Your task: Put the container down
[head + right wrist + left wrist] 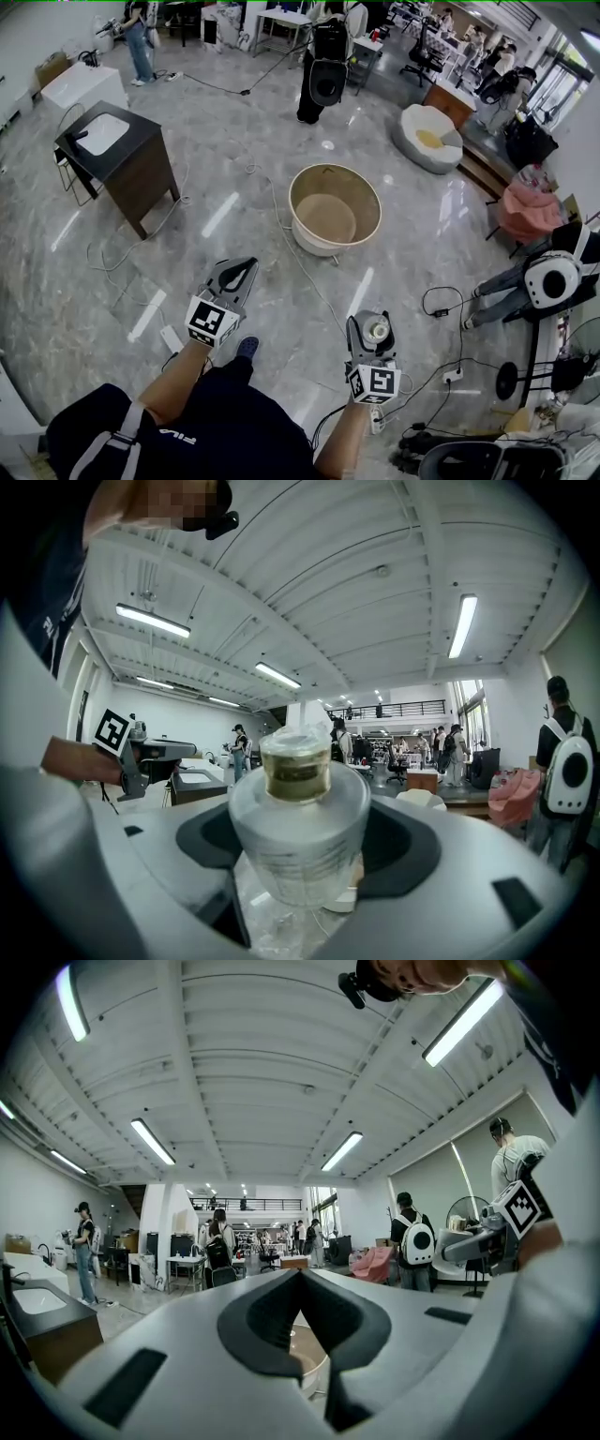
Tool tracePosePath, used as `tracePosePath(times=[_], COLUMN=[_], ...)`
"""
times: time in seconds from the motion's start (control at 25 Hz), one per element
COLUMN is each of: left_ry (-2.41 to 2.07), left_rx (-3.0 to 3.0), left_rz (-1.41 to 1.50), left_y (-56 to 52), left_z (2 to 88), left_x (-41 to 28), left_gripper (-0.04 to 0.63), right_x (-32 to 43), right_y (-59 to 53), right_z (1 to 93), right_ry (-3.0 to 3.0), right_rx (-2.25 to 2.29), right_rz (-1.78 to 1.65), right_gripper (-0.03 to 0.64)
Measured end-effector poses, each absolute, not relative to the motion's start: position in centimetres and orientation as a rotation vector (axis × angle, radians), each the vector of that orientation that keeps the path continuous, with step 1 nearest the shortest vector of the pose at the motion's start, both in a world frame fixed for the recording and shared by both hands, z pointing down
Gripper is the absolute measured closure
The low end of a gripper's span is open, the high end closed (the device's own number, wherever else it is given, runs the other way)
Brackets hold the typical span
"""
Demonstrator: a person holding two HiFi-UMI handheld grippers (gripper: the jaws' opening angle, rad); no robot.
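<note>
Clear plastic container with brownish cap [296, 829] clamped in right gripper [369, 330]; left gripper [301, 1282] jaws pressed together, empty.

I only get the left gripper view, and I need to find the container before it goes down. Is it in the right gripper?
Observer: Yes. The right gripper is shut on the container, a clear one with a tan cap.
Operator: Is it upright?
Observer: Roughly. The head view looks down onto its cap.
Operator: What lies under it?
Observer: Floor with cables. A round tub stands ahead, apart from both grippers.
</note>
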State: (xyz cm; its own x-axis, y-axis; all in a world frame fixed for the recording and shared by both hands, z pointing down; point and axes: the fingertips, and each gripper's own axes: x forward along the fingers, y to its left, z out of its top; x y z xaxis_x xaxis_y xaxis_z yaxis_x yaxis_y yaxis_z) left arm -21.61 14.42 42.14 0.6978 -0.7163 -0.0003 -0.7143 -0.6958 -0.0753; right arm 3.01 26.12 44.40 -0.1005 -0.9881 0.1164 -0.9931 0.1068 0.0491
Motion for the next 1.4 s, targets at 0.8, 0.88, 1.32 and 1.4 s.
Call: tracePosePath(times=[0.8, 0.88, 1.32, 1.4], left_ry=[1.027, 1.006, 1.021, 1.039], left_rx=[-2.873, -2.878, -2.867, -2.861], left_rz=[0.012, 0.010, 0.008, 0.004], left_y=[-4.7, -5.7, -6.6, -6.3], left_z=[40.5, 40.4, 39.9, 40.1], left_x=[-16.5, -15.6, -12.0, -12.0], left_gripper=[0.571, 0.571, 0.571, 0.571], right_x=[6.0, 6.7, 9.5, 9.7], right_y=[8.8, 7.9, 6.2, 6.1], right_z=[43.9, 43.8, 43.4, 43.6], right_ry=[-2.191, -2.185, -2.226, -2.236], right_rx=[2.128, 2.145, 2.103, 2.087], right_rz=[0.068, 0.067, 0.055, 0.054], right_gripper=[0.276, 0.276, 0.276, 0.275])
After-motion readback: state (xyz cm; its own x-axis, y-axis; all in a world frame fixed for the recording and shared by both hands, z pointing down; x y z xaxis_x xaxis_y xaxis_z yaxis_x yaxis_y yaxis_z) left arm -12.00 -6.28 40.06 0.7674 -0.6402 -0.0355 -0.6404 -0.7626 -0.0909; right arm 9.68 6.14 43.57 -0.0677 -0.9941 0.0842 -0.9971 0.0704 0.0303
